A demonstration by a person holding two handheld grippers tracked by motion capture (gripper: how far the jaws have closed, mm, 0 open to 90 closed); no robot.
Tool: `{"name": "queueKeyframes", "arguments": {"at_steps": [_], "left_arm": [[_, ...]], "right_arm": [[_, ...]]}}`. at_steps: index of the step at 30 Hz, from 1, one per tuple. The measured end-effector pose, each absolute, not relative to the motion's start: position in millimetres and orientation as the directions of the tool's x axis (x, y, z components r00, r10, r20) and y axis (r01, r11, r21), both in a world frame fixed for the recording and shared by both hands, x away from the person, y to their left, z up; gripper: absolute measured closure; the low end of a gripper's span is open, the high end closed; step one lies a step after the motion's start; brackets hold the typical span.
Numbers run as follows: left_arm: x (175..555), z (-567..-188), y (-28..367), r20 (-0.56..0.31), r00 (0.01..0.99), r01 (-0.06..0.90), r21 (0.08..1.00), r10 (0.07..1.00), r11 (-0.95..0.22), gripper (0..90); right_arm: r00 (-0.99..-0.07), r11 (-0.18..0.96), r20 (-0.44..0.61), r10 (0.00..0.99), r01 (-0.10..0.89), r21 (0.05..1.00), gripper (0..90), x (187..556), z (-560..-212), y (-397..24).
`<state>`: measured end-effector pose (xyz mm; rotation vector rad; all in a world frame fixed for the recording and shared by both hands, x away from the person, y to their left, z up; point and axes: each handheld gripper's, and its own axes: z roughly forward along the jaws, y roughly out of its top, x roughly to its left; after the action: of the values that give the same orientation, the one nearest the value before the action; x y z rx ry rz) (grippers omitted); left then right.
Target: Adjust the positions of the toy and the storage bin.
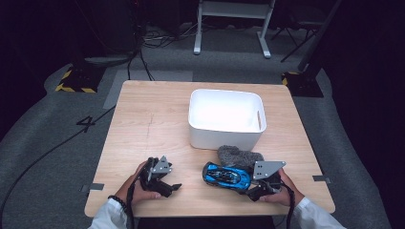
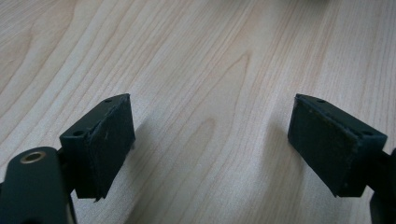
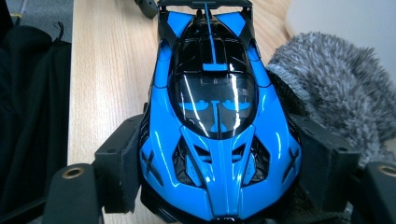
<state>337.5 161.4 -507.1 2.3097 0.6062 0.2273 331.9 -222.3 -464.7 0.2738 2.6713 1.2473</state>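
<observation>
A pale wooden surface [image 1: 157,124] fills the middle of the high view, on grey carpet in a dark room. Black-and-yellow floor markers sit at the upper left and upper right, cables trail across the floor, and a white frame stands at the top centre. A white bin [image 1: 225,118] stands right of centre. Below it lies a grey fluffy cloth [image 1: 236,155], touching the blue car [image 1: 226,174] at lower right. The right claw [image 3: 219,172] is clamped on the car's nose. The left claw [image 2: 212,144], at lower left, stands apart over bare wood.
</observation>
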Motion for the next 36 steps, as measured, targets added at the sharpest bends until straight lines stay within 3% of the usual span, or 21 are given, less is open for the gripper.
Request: {"name": "queueKeyframes", "arguments": {"at_steps": [18, 36], "left_arm": [[337, -507, 162, -0.013, 0.873, 0.360, 0.692, 0.488, -0.626, 15.1], [338, -507, 162, -0.013, 0.873, 0.359, 0.692, 0.487, -0.626, 15.1]], "right_arm": [[-0.975, 0.594, -0.078, 0.209, 0.063, 0.802, 26.3, 325, -450, -224], [-0.961, 0.534, -0.103, 0.256, 0.052, 0.844, 26.3, 329, -429, -237]]}}
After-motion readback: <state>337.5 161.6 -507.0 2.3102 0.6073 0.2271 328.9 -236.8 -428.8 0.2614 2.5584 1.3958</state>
